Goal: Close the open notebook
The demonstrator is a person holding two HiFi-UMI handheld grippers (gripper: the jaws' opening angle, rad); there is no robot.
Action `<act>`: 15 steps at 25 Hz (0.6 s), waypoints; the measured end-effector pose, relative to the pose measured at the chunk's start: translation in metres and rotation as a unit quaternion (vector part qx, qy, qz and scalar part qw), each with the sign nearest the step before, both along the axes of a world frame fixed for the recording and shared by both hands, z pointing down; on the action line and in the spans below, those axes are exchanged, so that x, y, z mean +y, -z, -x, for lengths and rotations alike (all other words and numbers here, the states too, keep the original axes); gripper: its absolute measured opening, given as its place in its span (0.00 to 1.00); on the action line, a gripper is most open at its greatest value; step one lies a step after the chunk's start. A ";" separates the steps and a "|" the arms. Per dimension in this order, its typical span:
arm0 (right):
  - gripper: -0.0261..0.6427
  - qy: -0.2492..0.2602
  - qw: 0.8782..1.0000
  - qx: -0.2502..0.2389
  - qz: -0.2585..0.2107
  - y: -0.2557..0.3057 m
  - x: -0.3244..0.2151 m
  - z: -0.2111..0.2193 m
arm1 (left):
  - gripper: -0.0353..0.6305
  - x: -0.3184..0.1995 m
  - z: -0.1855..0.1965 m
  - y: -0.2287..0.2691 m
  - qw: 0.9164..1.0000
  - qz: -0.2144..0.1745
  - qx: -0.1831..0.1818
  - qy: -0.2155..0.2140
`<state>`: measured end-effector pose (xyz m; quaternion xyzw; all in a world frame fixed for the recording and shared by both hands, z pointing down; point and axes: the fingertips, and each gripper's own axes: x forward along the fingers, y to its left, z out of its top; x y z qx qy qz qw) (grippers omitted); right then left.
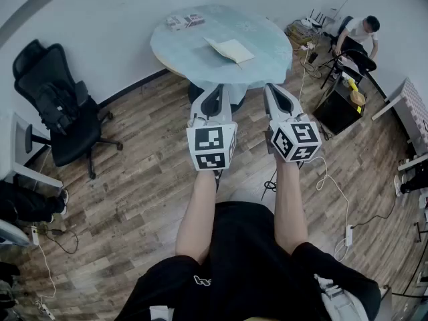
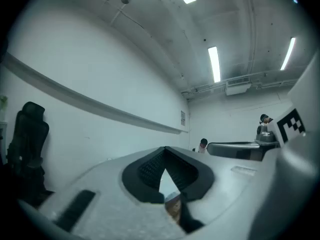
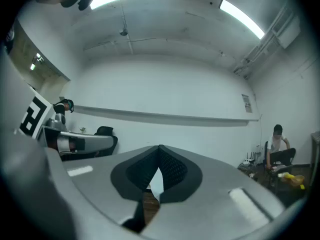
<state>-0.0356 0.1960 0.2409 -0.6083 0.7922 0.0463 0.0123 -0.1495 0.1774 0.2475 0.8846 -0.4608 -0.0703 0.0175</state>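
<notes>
Wood-plank floor [image 1: 134, 179] spreads through the room beneath us. We hold the left hand-held gripper [image 1: 214, 93] and the right hand-held gripper [image 1: 275, 92] level and side by side, each with its jaws pressed together on nothing. Ahead, well apart from both, the open notebook [image 1: 229, 49] lies on a round tabletop [image 1: 267, 45]. We judge the approach comes first: step close, slip one tip under a cover's edge, then fold it over gently.

Wood floor [image 1: 137, 179], white walls [image 1: 100, 19], black office chair [image 1: 61, 109]
</notes>
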 end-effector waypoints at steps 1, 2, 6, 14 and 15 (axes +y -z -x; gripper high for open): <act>0.06 -0.004 1.000 -0.004 -0.003 -0.001 -0.002 0.001 | 0.06 -0.001 0.000 0.000 1.000 0.000 0.002 -0.003; 0.06 -0.008 1.000 -0.007 -0.005 -0.001 -0.004 0.003 | 0.06 -0.002 0.001 -0.001 1.000 0.000 0.005 -0.006; 0.06 -0.013 1.000 -0.010 -0.009 -0.005 -0.016 0.010 | 0.06 -0.011 0.003 -0.003 1.000 -0.003 0.005 -0.015; 0.06 -0.001 1.000 -0.017 -0.013 -0.009 -0.042 0.014 | 0.06 -0.040 0.005 -0.010 1.000 -0.004 0.012 -0.021; 0.06 -0.002 1.000 -0.018 -0.013 -0.010 -0.046 0.011 | 0.06 -0.044 0.004 -0.012 1.000 -0.003 0.013 -0.022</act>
